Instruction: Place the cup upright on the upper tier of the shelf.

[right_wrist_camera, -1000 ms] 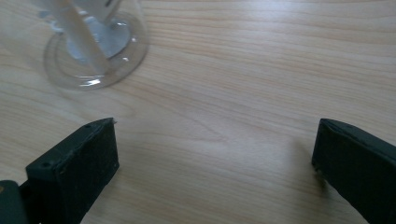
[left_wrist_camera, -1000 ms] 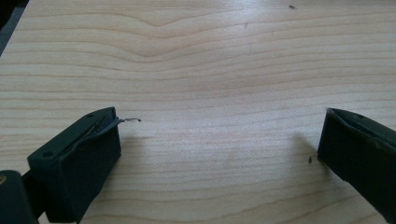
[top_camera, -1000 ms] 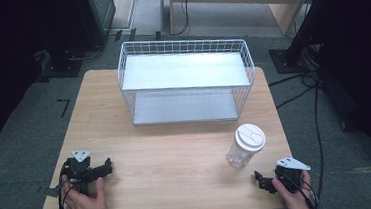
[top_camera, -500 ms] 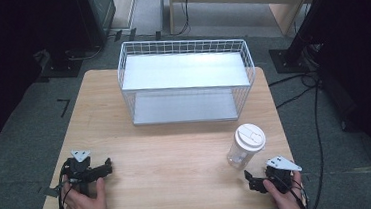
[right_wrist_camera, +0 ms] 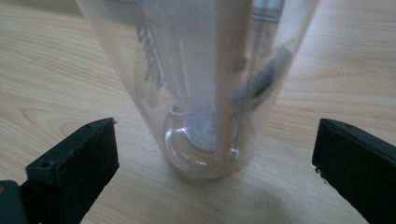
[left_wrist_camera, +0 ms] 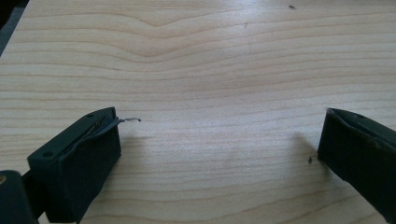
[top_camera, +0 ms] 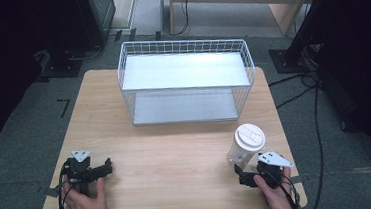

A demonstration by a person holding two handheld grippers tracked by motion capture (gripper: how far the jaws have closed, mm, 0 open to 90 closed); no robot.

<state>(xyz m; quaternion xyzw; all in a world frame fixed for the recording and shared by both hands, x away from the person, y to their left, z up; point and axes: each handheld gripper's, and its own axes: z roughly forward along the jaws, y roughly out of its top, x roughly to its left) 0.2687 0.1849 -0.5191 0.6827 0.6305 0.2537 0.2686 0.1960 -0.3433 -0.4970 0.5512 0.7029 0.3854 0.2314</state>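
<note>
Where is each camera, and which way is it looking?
High view: sits above the person's side, looking forward and down on the table, the basket and the cup; both hands and the left gripper and right gripper show.
Left gripper view: rides the left gripper, looking at bare table; its open jaws show.
Right gripper view: rides the right gripper, facing the cup; its open jaws show.
The high and right gripper views share the cup.

no legible text, label, brand or number is found. only blurred grey marks are seen through the cup point(right_wrist_camera: 201, 84) wall, and they cannot be read.
</note>
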